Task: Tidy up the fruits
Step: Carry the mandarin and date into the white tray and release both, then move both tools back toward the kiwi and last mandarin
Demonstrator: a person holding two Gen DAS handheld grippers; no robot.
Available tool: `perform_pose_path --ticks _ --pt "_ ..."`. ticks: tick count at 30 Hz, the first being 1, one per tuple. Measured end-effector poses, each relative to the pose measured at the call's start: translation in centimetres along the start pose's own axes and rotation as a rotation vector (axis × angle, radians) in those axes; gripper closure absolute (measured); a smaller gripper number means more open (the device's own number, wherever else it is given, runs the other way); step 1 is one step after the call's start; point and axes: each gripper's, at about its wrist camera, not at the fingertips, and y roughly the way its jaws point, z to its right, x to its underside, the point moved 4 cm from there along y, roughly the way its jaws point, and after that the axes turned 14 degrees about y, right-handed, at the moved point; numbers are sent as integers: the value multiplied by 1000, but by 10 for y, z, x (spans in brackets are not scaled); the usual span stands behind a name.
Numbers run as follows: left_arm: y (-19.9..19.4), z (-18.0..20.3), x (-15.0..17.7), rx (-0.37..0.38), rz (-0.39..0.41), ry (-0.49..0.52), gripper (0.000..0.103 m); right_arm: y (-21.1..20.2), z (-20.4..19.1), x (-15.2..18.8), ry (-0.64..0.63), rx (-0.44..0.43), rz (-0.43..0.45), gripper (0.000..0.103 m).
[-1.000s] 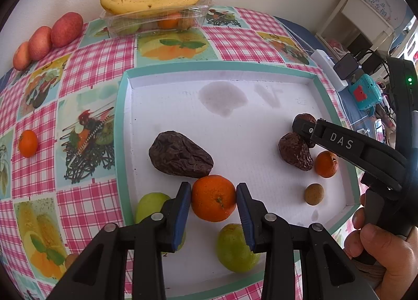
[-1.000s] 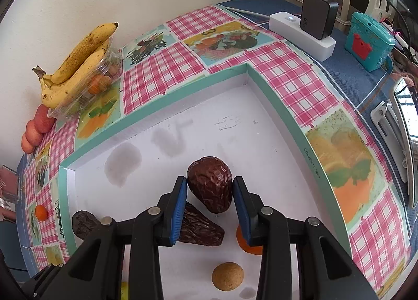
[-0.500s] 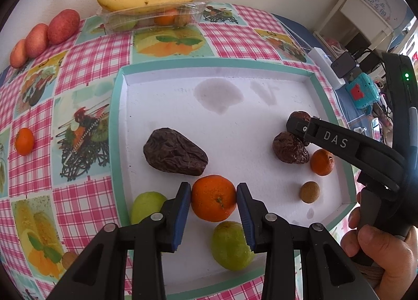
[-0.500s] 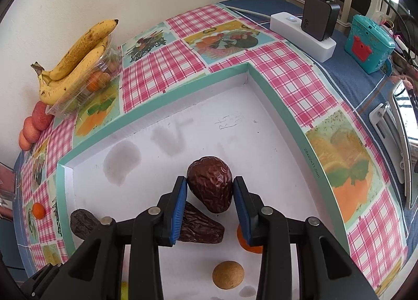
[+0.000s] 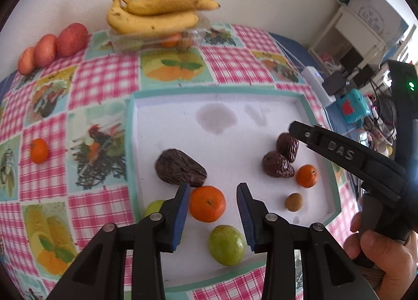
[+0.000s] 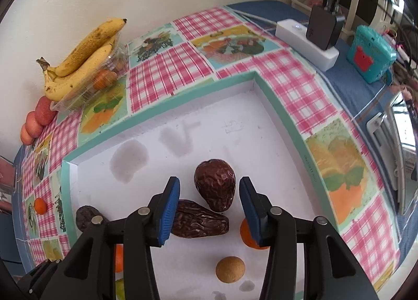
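A white tray with a teal rim [image 5: 130, 143] holds the fruit. My left gripper [image 5: 213, 187] hangs above an orange [image 5: 207, 203] that rests on the tray floor; a gap shows at the right pad, so it is open. My right gripper [image 6: 209, 181] straddles a dark wrinkled date [image 6: 214, 185] and its jaws are opening, with gaps on both sides. A second date [image 6: 201, 221] lies just behind it. A larger dark date [image 5: 180, 169], a small orange [image 5: 307, 175], a brown round fruit [image 5: 294, 202] and a green fruit [image 5: 226, 245] also lie in the tray.
Bananas [image 5: 156, 17] lie on a clear box by the wall, with red apples [image 5: 70, 39] to their left. A small orange [image 5: 39, 151] sits on the checked cloth left of the tray. A power strip [image 6: 305, 38] and a teal toy [image 6: 371, 54] stand right of the tray.
The left gripper has let go of the orange and risen; the orange stays on the tray. The right jaws have spread apart off the date, which stays in place.
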Motion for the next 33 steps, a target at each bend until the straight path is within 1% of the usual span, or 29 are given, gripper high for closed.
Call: perform_pose_path --ticks 5,10,15,18,23,25,27,29,32,33 --pt "-17 -20 -1 -25 26 -67 63 -27 -9 -6 -26 -23 45 54" --pt "-35 -45 1 -53 67 -142 63 -46 -17 -6 -39 -41 54 54" --pt "-51 -70 7 -95 94 -216 63 -65 -23 1 -55 -57 72 54" --pt "-60 -80 12 -111 107 -243 63 -74 -27 9 -73 -71 80 54" --pt "-71 -90 19 -137 120 -263 62 -81 -36 24 -100 -88 74 54" --pt "-75 -92 20 -154 126 -265 57 -83 -39 31 -104 -88 69 54" --pt "-78 -93 21 -171 134 -267 56 -86 -42 37 -106 -98 63 55" --pt "-81 -94 22 -182 141 -270 56 -90 -44 42 -109 -89 74 54" --pt "-81 -94 22 -197 135 -261 56 -97 -49 49 -134 -89 86 54" --pt "-80 -94 22 -206 128 -257 53 -99 -51 51 -145 -97 86 54"
